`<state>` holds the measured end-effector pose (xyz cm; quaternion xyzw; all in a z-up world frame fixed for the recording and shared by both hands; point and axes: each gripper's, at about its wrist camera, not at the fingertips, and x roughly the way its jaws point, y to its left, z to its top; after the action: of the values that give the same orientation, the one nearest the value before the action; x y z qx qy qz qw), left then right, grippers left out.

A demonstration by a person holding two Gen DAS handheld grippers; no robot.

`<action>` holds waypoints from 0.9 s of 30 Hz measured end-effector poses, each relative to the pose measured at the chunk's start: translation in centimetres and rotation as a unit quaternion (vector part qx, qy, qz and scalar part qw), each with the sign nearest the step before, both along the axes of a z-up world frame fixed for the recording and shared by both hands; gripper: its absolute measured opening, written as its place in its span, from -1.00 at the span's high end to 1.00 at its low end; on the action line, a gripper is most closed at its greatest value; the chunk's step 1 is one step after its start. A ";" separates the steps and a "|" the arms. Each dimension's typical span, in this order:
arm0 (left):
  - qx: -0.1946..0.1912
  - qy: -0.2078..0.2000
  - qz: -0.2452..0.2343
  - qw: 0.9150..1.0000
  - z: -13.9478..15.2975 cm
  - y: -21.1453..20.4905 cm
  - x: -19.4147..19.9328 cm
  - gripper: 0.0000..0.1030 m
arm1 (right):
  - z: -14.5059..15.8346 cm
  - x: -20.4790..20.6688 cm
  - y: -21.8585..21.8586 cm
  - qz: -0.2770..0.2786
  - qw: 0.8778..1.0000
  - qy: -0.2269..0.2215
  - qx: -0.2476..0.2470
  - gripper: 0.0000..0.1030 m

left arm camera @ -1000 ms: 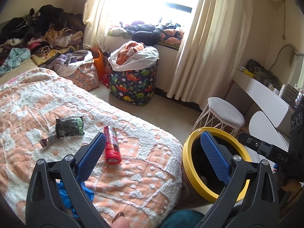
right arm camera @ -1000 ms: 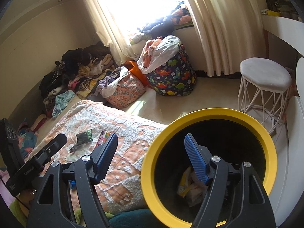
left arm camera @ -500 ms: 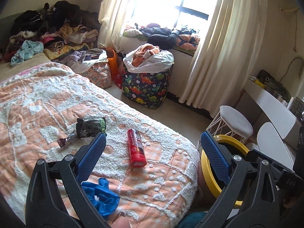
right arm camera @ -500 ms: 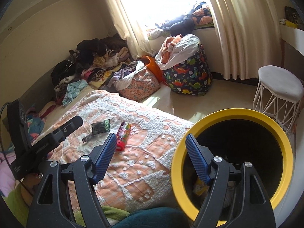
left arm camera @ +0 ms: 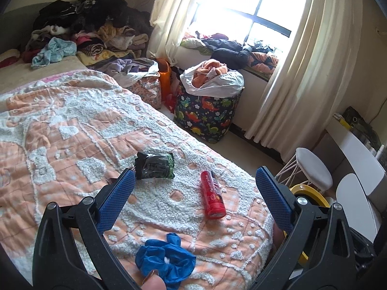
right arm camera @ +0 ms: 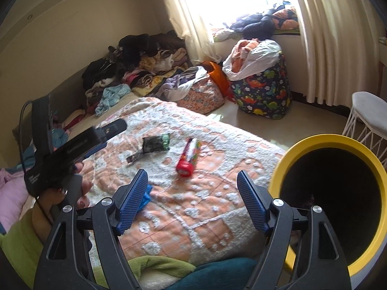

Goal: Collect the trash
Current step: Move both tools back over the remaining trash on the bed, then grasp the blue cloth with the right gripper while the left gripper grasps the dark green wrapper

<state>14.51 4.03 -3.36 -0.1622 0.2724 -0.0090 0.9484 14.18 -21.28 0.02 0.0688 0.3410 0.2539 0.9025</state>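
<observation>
A red tube (left arm camera: 212, 198) lies on the orange and white bedspread (left arm camera: 72, 135); it also shows in the right wrist view (right arm camera: 188, 157). A dark green wrapper (left arm camera: 154, 165) lies to its left, also in the right wrist view (right arm camera: 156, 143). A crumpled blue glove (left arm camera: 165, 259) lies nearest me, partly hidden behind the right gripper's left finger (right arm camera: 146, 195). My left gripper (left arm camera: 193, 188) is open and empty above the bed. My right gripper (right arm camera: 193, 193) is open and empty. The yellow-rimmed black bin (right arm camera: 338, 193) stands beside the bed at right (left arm camera: 312, 195).
A dinosaur-print laundry bag (left arm camera: 208, 113) and a floral bag (left arm camera: 147, 89) stand on the floor by the window. Clothes are piled at the bed's far end (left arm camera: 84, 31). A white stool (left arm camera: 312, 166) and a white desk (left arm camera: 358, 149) are on the right.
Both grippers have swung left from the bin toward the bed. The blue glove has come fully into the left wrist view. The bin has slid to the right edge.
</observation>
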 end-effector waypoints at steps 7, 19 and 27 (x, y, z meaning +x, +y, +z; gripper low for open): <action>-0.008 0.003 0.018 1.000 -0.3 2.2 -0.2 -0.78 | -0.8 -0.8 2.6 0.032 0.999 0.003 -0.020 -0.43; 0.005 0.042 0.008 0.999 -1.7 5.3 2.4 -0.31 | -3.4 0.6 7.4 0.070 0.996 0.043 -0.029 -0.26; 0.004 0.099 -0.035 0.994 -3.7 6.2 7.0 -0.13 | -5.6 2.3 11.0 0.101 0.990 0.090 -0.034 -0.17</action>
<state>21.56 10.24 -7.03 -0.1490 0.3706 -0.0254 0.9164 16.52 -10.26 -5.62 0.0261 0.4340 0.3246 0.8400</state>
